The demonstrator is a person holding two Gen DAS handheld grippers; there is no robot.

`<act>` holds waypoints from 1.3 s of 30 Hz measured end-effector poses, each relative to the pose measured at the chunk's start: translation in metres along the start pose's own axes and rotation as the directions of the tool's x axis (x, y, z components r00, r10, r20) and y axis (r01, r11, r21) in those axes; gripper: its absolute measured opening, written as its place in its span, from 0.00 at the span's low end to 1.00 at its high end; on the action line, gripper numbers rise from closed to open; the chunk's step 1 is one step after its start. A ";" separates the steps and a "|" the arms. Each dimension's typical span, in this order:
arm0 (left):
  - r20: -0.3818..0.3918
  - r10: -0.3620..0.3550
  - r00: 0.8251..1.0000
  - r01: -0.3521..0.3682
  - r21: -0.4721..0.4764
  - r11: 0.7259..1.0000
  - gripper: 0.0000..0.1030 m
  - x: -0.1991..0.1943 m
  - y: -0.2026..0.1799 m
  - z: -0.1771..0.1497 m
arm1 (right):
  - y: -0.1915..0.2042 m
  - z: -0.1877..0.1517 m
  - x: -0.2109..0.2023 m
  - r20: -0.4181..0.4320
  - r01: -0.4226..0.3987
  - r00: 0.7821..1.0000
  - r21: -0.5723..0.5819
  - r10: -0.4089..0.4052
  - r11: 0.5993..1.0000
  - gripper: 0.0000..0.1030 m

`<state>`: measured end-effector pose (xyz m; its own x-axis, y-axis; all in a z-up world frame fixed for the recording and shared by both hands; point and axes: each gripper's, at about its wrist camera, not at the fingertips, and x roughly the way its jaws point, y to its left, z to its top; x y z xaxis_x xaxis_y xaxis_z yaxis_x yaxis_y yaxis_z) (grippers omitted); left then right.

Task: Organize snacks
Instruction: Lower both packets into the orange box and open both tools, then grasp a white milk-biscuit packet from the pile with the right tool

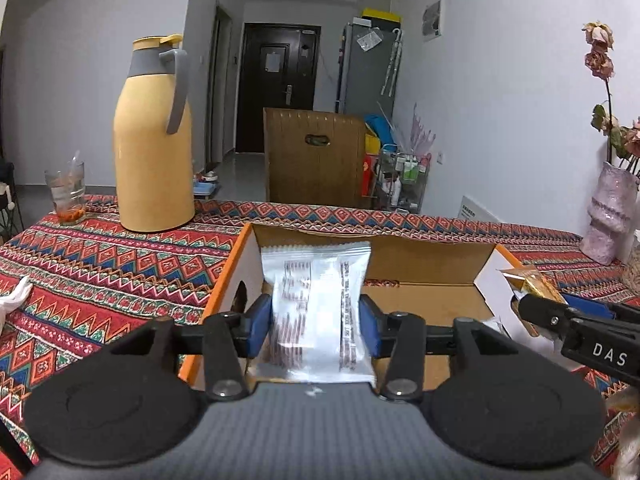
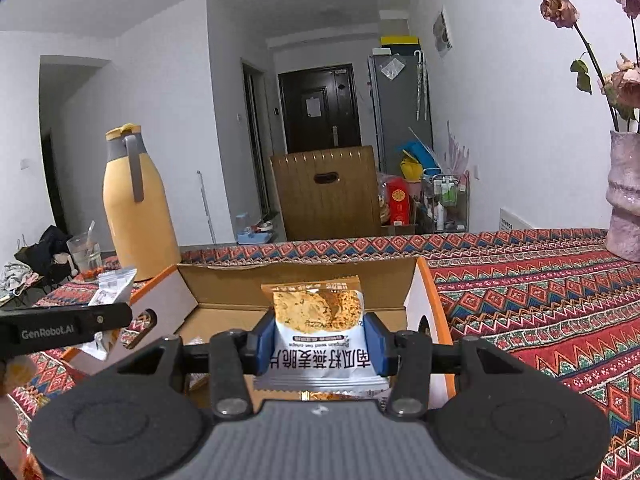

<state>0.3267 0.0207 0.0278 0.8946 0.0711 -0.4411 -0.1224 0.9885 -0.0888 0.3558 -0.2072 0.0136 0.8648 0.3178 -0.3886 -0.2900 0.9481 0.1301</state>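
My left gripper [image 1: 316,324] is shut on a silver-white snack packet [image 1: 316,304], seen from its printed back, held above the left part of an open cardboard box [image 1: 424,300] with orange and white sides. My right gripper [image 2: 320,344] is shut on a white and orange crisp packet [image 2: 320,320], held above the same box [image 2: 224,312]. The right gripper also shows at the right edge of the left wrist view [image 1: 532,304], and the left gripper at the left edge of the right wrist view [image 2: 116,312]. A small packet lies inside the box [image 2: 196,342].
A tall yellow thermos jug [image 1: 154,140] and a glass with a straw [image 1: 68,196] stand at the far left on the patterned tablecloth [image 1: 100,264]. A pink vase with dried roses [image 1: 610,216] stands at the far right. A wooden chair back [image 1: 316,156] is beyond the table.
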 end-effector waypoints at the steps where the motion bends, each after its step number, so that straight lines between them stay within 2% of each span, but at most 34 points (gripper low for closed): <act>1: 0.003 -0.004 1.000 0.004 -0.004 1.000 0.60 -0.001 0.001 0.000 | 0.001 -0.001 0.000 -0.002 0.002 1.000 0.000 -0.002 1.000 0.47; 3: 0.032 -0.003 0.999 0.003 -0.017 1.000 0.88 -0.008 0.001 -0.001 | 0.000 0.000 -0.001 -0.006 0.011 1.000 0.000 -0.011 1.000 0.57; 4: 0.047 0.008 0.999 -0.007 -0.022 1.000 0.95 -0.011 0.001 -0.001 | 0.000 0.000 0.000 -0.012 0.013 1.000 0.003 -0.013 1.000 0.72; 5: 0.059 0.017 0.998 -0.015 -0.026 1.000 1.00 -0.014 0.002 0.000 | -0.001 -0.001 -0.001 -0.011 0.017 1.000 0.011 -0.017 1.000 0.90; 7: 0.070 0.024 0.997 -0.022 -0.035 0.999 1.00 -0.018 0.003 0.000 | -0.002 -0.002 -0.005 0.002 0.030 1.000 0.017 -0.030 0.999 1.00; 19: 0.047 0.031 0.998 -0.028 -0.057 0.998 1.00 -0.017 0.004 -0.002 | -0.008 -0.003 -0.009 0.010 0.039 0.999 0.055 -0.039 0.998 1.00; 24: 0.066 0.038 0.997 -0.034 -0.060 0.998 1.00 -0.025 0.002 0.002 | -0.009 -0.001 -0.012 0.017 0.044 0.999 0.061 -0.045 0.997 1.00; 31: 0.087 0.036 0.996 -0.031 -0.064 0.997 1.00 -0.047 0.001 0.010 | -0.002 0.010 -0.035 0.057 0.059 0.996 0.049 -0.062 0.997 1.00; 39: 0.068 0.016 0.998 -0.014 -0.030 0.999 1.00 -0.080 0.004 -0.002 | 0.003 0.003 -0.072 0.043 0.067 0.997 0.034 -0.069 0.997 1.00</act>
<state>0.2541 0.0189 0.0609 0.9197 0.0956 -0.3808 -0.1474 0.9830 -0.1092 0.2945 -0.2274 0.0450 0.8996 0.2518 -0.3567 -0.2170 0.9668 0.1351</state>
